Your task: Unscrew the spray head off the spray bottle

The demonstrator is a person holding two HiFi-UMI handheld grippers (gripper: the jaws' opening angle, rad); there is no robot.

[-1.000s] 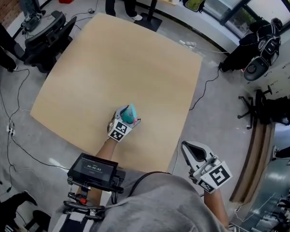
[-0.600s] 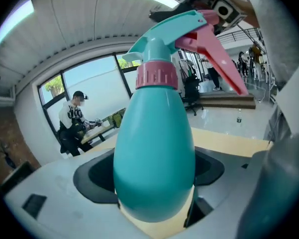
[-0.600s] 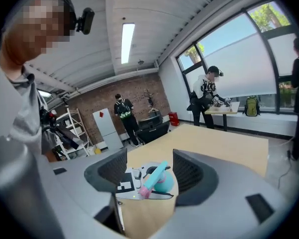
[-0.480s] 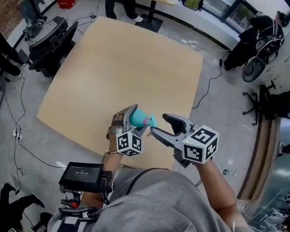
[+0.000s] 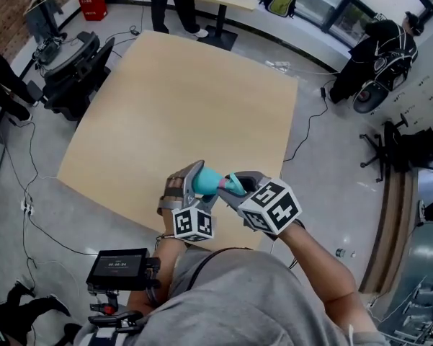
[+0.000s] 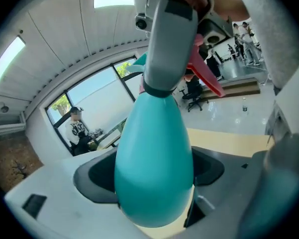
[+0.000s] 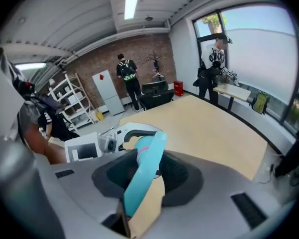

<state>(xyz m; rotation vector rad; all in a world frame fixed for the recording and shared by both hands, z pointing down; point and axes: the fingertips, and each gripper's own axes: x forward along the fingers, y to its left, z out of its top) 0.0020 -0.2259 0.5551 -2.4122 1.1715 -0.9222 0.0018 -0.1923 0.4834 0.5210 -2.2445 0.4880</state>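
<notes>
The wide wooden table lies bare, and the work happens in the air above its near edge. The left gripper is clamped on the belly of the teal spray bottle, holding it tilted with its neck pointing right. The right gripper meets it from the right, and its 2 jaws are closing around the spray head (the pads stand either side of it, and I judge they are not pressing yet). The head sits on the neck with its pink trigger attached, so nothing looks unscrewed. Left to do: grip the head firmly, twist it round, and lift it clear.
</notes>
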